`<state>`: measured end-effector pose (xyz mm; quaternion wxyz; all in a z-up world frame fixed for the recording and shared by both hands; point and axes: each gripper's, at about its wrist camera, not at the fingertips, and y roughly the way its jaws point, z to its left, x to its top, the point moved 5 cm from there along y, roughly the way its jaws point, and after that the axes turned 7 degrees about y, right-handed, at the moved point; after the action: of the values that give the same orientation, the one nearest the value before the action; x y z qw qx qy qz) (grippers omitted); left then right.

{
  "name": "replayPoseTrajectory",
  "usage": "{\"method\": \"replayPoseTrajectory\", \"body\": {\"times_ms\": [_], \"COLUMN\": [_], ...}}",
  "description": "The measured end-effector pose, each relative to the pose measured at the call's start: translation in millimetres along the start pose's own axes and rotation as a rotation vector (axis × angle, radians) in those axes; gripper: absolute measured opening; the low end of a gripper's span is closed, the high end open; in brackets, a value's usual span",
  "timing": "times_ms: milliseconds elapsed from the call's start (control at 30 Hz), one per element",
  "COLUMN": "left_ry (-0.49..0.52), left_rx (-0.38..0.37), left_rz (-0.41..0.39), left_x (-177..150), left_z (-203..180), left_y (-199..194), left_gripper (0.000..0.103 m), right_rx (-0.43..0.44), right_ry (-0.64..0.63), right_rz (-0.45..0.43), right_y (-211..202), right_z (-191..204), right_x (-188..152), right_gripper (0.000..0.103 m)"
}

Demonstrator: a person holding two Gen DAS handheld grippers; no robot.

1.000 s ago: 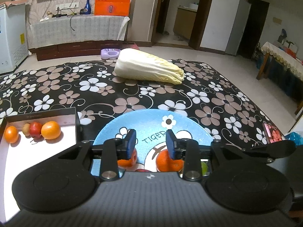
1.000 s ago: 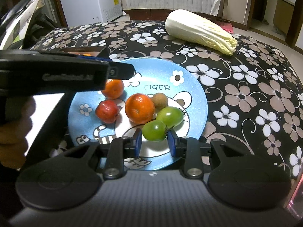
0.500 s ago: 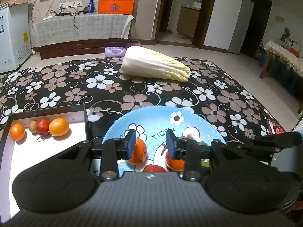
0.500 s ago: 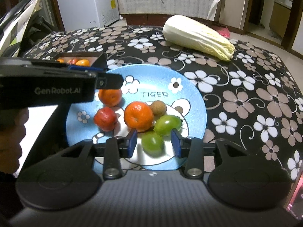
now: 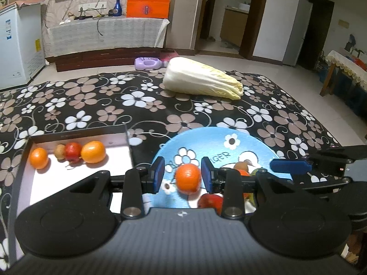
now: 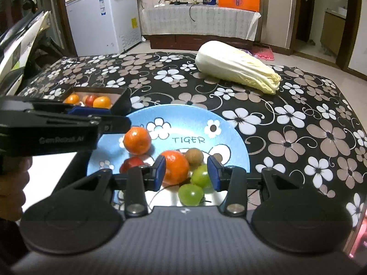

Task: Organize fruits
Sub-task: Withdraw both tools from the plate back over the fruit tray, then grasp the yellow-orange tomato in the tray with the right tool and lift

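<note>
left gripper (image 5: pixel 182 175): jaws part open and straddling the small orange (image 5: pixel 188 178) on the blue plate (image 5: pixel 213 137). Pads look clear of the skin on both sides, so not gripping it.
right gripper (image 6: pixel 186 173): jaws opening, nothing clamped. The big orange (image 6: pixel 175 166) and two green fruits (image 6: pixel 191 193) sit in and below the gap, untouched as far as I can see.
where the fruit is: five or six pieces left on the plate, near middle of the flowered surface (image 6: pixel 298 123). Four already lined up at the far end of the white-lined box (image 5: pixel 75 135), just left of the plate.
step in hand: my read, left side picks the small orange and carries it left into the box.
how to do it well: centre the orange between the pads, squeeze across its widest part, gentle pressure since it's round and will roll. Lift straight up before swinging left so it clears the box wall.
watch out: the two grippers are close together over the plate, so keep the right one parked.
ignore: the cabbage (image 5: pixel 201 80) at the far side.
</note>
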<state>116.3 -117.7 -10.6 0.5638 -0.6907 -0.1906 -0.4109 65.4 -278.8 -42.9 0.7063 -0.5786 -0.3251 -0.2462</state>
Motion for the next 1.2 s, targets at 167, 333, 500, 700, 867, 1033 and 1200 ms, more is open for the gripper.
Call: {"method": "replayPoseTrajectory", "body": {"times_ms": [167,333,500,700,867,1033,1200], "left_ry": [-0.008,-0.016,-0.026,-0.058,-0.095,-0.125,-0.131], "left_rx": [0.019,0.038,0.071,0.129,0.171,0.199,0.209], "left_rz": [-0.006,-0.01,0.0,0.023,0.041,0.069,0.073], "left_x": [-1,-3,-10,-21,-27,-35,-41], "left_z": [16,31,48,77,104,127,143], "left_y": [-8,-17,-24,-30,-34,-36,-44], "left_gripper": [0.042,0.043,0.044,0.044,0.044,0.044,0.044], "right_rx": [-0.018,-0.041,-0.022,0.078,0.179,0.219,0.228], "right_ry": [-0.009,-0.031,-0.019,-0.064,-0.124,-0.147,-0.162], "right_rz": [0.021,0.043,-0.037,-0.103,-0.117,-0.091,-0.033], "right_y": [5,9,1,4,17,44,76], "right_z": [1,1,10,46,89,120,145], "right_x": [-3,-7,5,21,32,42,46], "right_gripper": [0.048,0.048,0.048,0.048,0.047,0.046,0.043]}}
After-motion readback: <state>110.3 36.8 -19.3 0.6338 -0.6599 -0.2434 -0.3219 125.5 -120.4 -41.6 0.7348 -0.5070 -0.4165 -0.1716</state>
